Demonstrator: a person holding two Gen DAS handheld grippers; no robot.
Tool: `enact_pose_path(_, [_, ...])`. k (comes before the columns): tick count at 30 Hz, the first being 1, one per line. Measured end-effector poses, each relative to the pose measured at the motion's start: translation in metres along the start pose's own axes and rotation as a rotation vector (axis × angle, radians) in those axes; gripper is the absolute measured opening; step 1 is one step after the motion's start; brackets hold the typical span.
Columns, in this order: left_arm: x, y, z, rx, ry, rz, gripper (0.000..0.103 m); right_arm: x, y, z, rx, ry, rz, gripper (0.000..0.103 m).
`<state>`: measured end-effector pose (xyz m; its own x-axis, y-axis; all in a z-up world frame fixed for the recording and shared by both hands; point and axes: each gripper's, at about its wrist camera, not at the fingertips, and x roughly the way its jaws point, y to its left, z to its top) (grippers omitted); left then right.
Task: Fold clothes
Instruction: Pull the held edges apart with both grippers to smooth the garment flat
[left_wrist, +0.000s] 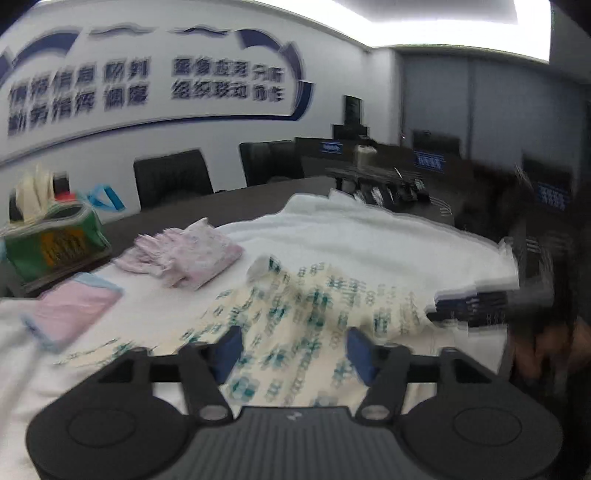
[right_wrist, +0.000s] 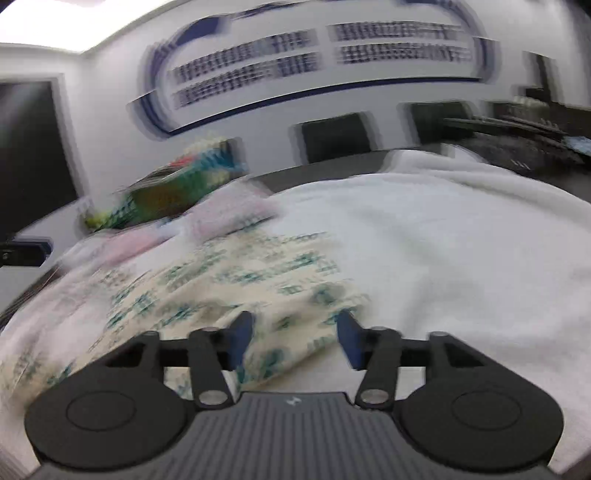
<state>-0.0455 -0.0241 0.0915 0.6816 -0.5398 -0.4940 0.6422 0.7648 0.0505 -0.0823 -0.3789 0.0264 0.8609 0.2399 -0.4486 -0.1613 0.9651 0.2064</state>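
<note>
Both tongs gape, grasping nothing. The patterned garment lies at twelve o'clock from the left gripper; the right gripper straddles its corner, nearer.

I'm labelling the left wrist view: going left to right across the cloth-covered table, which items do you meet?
Green tissue box → flat pink cloth with blue trim → folded pink floral garment → cream garment with teal print, which lies in front of the open left gripper.
</note>
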Motion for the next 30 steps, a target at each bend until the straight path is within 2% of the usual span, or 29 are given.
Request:
enact_pose_path(1, [-0.006, -0.001, -0.016, 0.025, 0.037, 0.024, 0.074, 0.005, 0.009, -0.002, -0.043, 0.033, 0.007, 0.060])
enact_pose_path(3, [-0.012, -0.002, -0.046, 0.067, 0.113, 0.076, 0.074, 0.023, 0.019, -0.006, -0.097, 0.082, -0.061, 0.057])
enact_pose_path(4, [-0.010, 0.000, -0.059, 0.070, 0.141, 0.087, 0.073, 0.034, 0.022, -0.008, -0.110, 0.102, -0.092, 0.034])
enact_pose_path(5, [-0.007, 0.002, -0.068, 0.057, 0.165, 0.085, 0.073, 0.043, 0.020, -0.010, -0.102, 0.116, -0.110, 0.016])
enact_pose_path(6, [-0.002, 0.005, -0.075, 0.031, 0.192, 0.085, 0.072, 0.045, 0.017, -0.011, -0.093, 0.113, -0.123, 0.014])
enact_pose_path(8, [-0.001, 0.009, -0.084, -0.003, 0.195, 0.075, 0.061, 0.041, 0.016, -0.008, -0.089, 0.125, -0.158, 0.010])
enact_pose_path(10, [-0.007, 0.010, -0.091, 0.003, 0.170, 0.057, 0.062, 0.033, 0.015, -0.006, -0.087, 0.131, -0.191, 0.013])
enact_pose_path(12, [-0.022, 0.008, -0.095, 0.053, 0.116, 0.029, 0.063, 0.016, 0.010, -0.008, -0.117, 0.124, -0.176, 0.033])
enact_pose_path(13, [-0.029, 0.007, -0.097, 0.079, 0.100, 0.016, 0.063, 0.005, 0.011, -0.009, -0.153, 0.109, -0.160, 0.049])
enact_pose_path(14, [-0.031, 0.003, -0.098, 0.108, 0.090, 0.006, 0.063, -0.007, 0.016, -0.011, -0.229, 0.069, -0.127, 0.054])
enact_pose_path(17, [-0.038, -0.010, -0.102, 0.193, 0.063, -0.022, 0.064, -0.034, 0.032, -0.018, -0.466, -0.027, 0.009, 0.056])
enact_pose_path(18, [-0.041, -0.014, -0.103, 0.222, 0.054, -0.032, 0.064, -0.027, 0.033, -0.020, -0.501, -0.008, 0.039, 0.056])
enact_pose_path(21, [-0.022, -0.021, -0.111, 0.296, 0.095, 0.023, 0.062, -0.006, 0.036, -0.024, -0.605, 0.048, 0.131, 0.055])
enact_pose_path(23, [-0.009, -0.013, -0.114, 0.269, 0.141, 0.017, 0.028, 0.008, 0.038, -0.027, -0.674, 0.086, 0.193, 0.041])
enact_pose_path(24, [-0.008, -0.005, -0.113, 0.230, 0.141, -0.006, 0.028, 0.015, 0.039, -0.029, -0.708, 0.105, 0.224, 0.036])
enact_pose_path(25, [-0.007, 0.002, -0.111, 0.191, 0.139, -0.029, 0.018, 0.021, 0.038, -0.027, -0.717, 0.129, 0.248, 0.015])
enact_pose_path(26, [-0.009, 0.009, -0.108, 0.176, 0.141, -0.030, 0.005, 0.027, 0.035, -0.021, -0.677, 0.161, 0.259, 0.007])
enact_pose_path(27, [-0.013, 0.013, -0.105, 0.172, 0.133, -0.031, 0.005, 0.029, 0.035, -0.016, -0.654, 0.182, 0.269, 0.005])
enact_pose_path(30, [-0.045, 0.018, -0.097, 0.148, 0.084, -0.089, 0.004, 0.011, 0.046, -0.014, -0.695, 0.227, 0.314, 0.003])
